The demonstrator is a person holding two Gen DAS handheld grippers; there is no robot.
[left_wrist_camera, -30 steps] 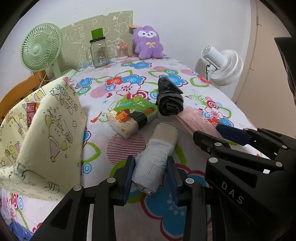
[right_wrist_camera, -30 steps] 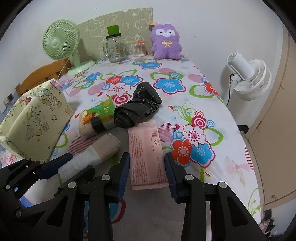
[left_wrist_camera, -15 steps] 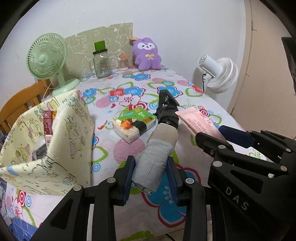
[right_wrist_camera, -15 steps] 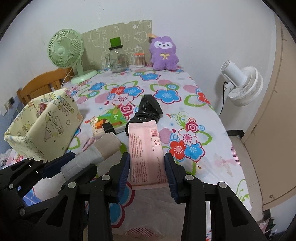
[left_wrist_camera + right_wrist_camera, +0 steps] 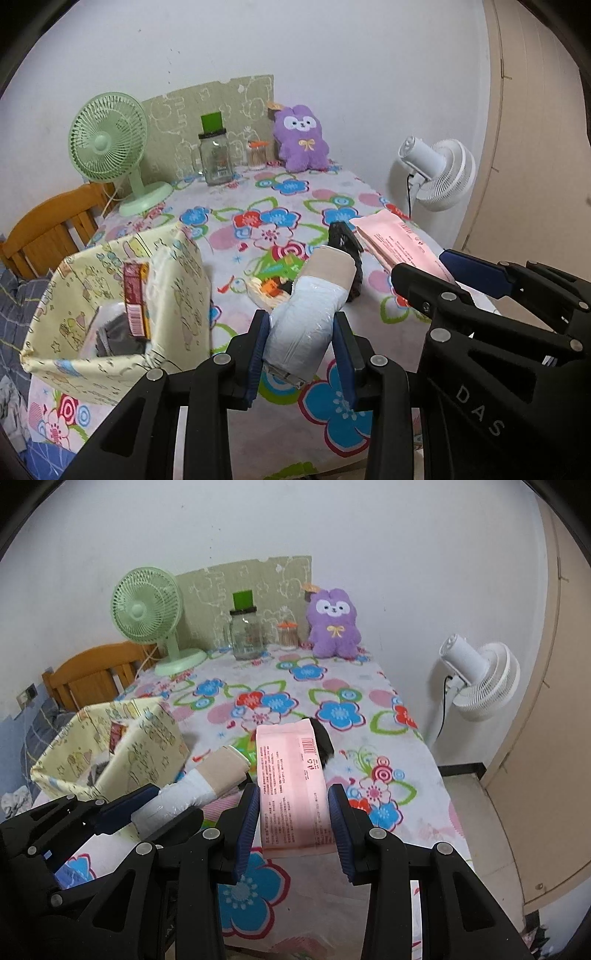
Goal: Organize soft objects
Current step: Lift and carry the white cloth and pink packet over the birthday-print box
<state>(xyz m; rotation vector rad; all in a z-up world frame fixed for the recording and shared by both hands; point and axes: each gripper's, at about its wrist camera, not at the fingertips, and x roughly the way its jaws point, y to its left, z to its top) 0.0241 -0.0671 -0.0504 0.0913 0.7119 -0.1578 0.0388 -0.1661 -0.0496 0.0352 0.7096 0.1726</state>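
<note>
Both loads hang above the surface's near edge, the left gripper (image 5: 301,341) clamping a pale roll (image 5: 306,325) nearest the fabric bin (image 5: 110,365) on its left, the right gripper (image 5: 293,821) clamping a pink packet (image 5: 291,786).

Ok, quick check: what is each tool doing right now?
Left tool: closed on the grey-white roll.
Right tool: closed on the pink packet.

A grey roll (image 5: 306,325) with a beige end and a flat pink packet (image 5: 291,786) are both lifted above the flowered table, beside the yellow fabric box (image 5: 177,295).
</note>
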